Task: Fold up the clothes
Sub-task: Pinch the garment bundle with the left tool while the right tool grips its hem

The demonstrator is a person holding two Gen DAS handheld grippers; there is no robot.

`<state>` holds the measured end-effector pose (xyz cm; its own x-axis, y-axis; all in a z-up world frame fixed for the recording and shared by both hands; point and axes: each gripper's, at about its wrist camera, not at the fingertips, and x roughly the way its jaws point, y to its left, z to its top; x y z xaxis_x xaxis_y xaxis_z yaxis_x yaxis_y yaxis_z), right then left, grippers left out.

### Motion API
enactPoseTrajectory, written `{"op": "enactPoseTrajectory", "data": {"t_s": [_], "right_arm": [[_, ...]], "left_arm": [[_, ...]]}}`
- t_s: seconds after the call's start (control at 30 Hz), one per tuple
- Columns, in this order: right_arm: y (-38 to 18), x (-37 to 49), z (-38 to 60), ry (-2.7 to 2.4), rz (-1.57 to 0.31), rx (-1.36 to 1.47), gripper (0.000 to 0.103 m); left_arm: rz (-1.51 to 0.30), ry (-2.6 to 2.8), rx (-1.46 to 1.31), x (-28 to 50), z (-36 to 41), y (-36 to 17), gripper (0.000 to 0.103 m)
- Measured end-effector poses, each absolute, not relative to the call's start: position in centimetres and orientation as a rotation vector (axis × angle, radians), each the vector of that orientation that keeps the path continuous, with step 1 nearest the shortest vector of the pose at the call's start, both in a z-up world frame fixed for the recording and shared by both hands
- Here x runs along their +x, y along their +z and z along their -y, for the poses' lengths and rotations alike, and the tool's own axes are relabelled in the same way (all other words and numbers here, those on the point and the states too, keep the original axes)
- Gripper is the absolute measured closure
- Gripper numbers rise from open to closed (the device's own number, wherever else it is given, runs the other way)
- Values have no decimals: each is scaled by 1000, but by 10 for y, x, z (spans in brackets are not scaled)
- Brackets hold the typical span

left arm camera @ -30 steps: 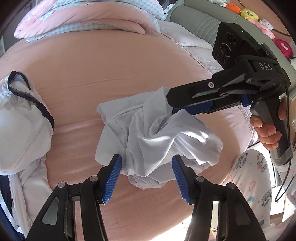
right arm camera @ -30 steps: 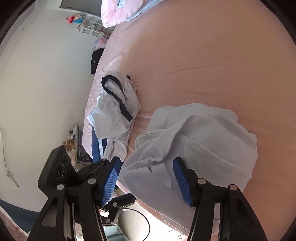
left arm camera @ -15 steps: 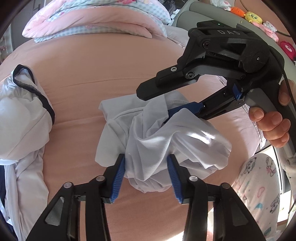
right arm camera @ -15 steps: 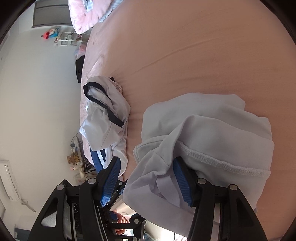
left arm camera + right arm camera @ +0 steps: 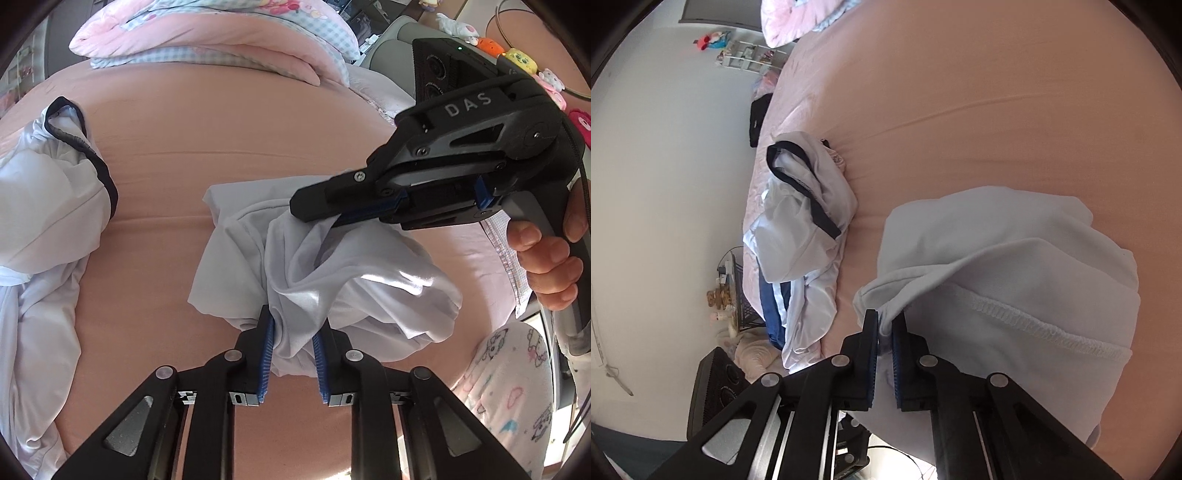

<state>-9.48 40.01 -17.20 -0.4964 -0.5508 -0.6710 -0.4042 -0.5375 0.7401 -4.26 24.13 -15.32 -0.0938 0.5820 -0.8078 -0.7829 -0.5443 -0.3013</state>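
Grippers pinch a crumpled white shirt (image 5: pixel 332 280) on a pink bed (image 5: pixel 229 133) — the left gripper (image 5: pixel 293 332) has just been closing and now clamps a thick bunch of cloth between its blue pads, while the right gripper (image 5: pixel 884 332), jaws nearly together after closing, nips a thin edge near the hem. The shirt lies heaped ahead of both sets of fingers, its stitched hem (image 5: pixel 1045 328) just right of the right gripper's tips. Soft, light and limp, the fabric will likely sag and slide — seams or corners look like the surest holds. More clothes (image 5: pixel 48 206) sit well left of the left fingers.
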Motion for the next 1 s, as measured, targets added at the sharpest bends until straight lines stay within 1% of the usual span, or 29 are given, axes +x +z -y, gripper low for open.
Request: {"op": "enactPoseTrajectory", "data": {"t_s": [0.1,0.2,0.4,0.5,0.57,0.7,0.8,0.83,0.87,0.9,0.93,0.97,1.0], "right_arm": [[-162,-97,-402,-2178,1488,1406,98],[-162,-101,-407,-2168,1533,1384,98],[-175,-108,-420,-2069,1719,1301,98],[-182,-116,-425,-2007,1788,1312,98],[-187,-124,-427,-1948,1819,1334,94],[-202,-133,-434,-1817,1936,1390,93],[-207,-134,-435,-1795,1945,1434,93],[-207,-133,-435,-1802,1933,1444,91],[-206,-132,-435,-1819,1910,1450,87],[-205,-131,-435,-1829,1896,1448,75],[-204,-129,-435,-1831,1893,1435,60],[-202,-127,-436,-1830,1892,1420,54],[-200,-125,-438,-1834,1888,1408,46]], "left_arm": [[-264,1795,-1189,-41,-242,-151,85],[-259,1789,-1192,-41,-241,-150,85],[-275,1789,-1200,-40,-240,-150,85],[-283,1789,-1204,-39,-239,-151,86],[-288,1789,-1206,-38,-239,-151,86],[-299,1788,-1216,-38,-240,-150,86],[-299,1775,-1228,-40,-241,-148,85],[-298,1769,-1229,-40,-241,-147,85],[-298,1763,-1232,-41,-240,-147,85],[-296,1759,-1236,-42,-241,-146,85],[-292,1755,-1245,-43,-241,-146,85],[-283,1749,-1258,-45,-241,-145,84],[-274,1743,-1272,-47,-241,-145,83]]}}
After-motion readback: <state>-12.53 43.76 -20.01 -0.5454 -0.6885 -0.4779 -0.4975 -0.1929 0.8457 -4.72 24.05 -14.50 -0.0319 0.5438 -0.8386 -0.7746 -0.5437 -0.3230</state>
